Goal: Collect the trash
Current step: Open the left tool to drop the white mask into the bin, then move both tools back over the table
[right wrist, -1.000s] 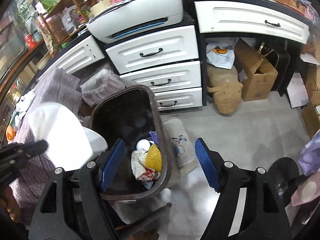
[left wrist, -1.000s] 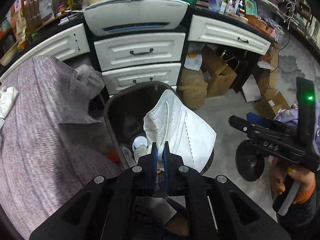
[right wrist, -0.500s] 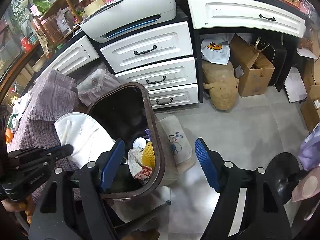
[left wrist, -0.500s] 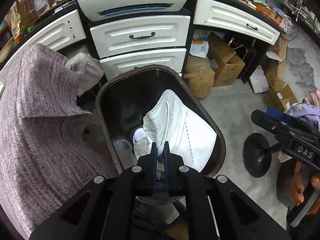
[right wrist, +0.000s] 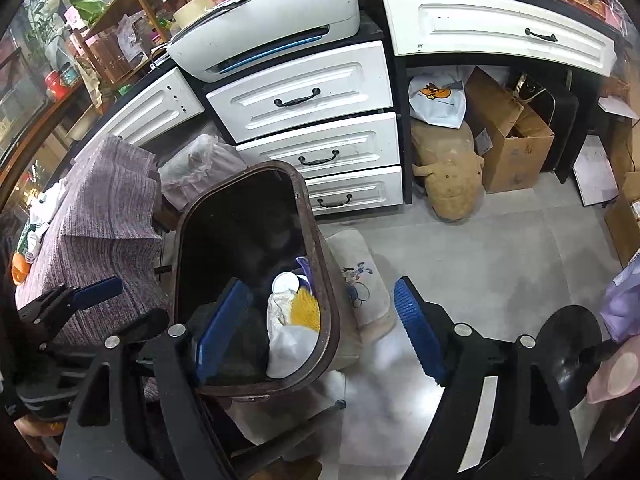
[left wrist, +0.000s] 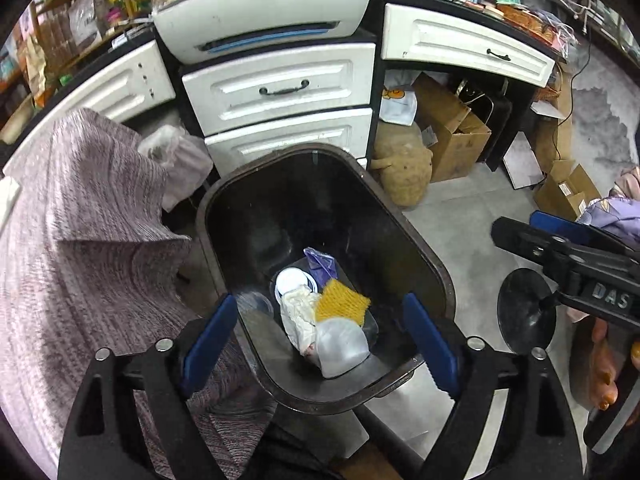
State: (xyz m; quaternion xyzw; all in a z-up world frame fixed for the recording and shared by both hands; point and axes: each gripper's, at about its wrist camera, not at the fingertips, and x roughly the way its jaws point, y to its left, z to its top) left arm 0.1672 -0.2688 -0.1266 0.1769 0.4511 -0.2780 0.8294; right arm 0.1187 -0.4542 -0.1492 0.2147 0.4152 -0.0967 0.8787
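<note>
A dark brown trash bin (left wrist: 436, 276) stands on the floor below me; it also shows in the right wrist view (right wrist: 320, 256). The white face mask (left wrist: 342, 346) lies inside it on other trash: a yellow mesh piece (left wrist: 340, 302), crumpled white paper, a round white lid. The mask also shows in the right wrist view (right wrist: 290, 350). My left gripper (left wrist: 318, 338) is open and empty right above the bin. My right gripper (right wrist: 320, 328) is open and empty over the bin's right rim. The left gripper also shows at the left of the right wrist view (right wrist: 120, 308).
A table under a purple-grey cloth (left wrist: 80, 232) stands left of the bin. White drawers (left wrist: 280, 88) with a printer (left wrist: 260, 12) on top stand behind it. Cardboard boxes (left wrist: 452, 132) and a tan plush toy (right wrist: 448, 176) sit under the desk. A small cushion (right wrist: 360, 276) lies beside the bin.
My left gripper opened and let go of the white mask, which dropped into the bin onto the other trash. The right gripper stayed open and barely moved.
</note>
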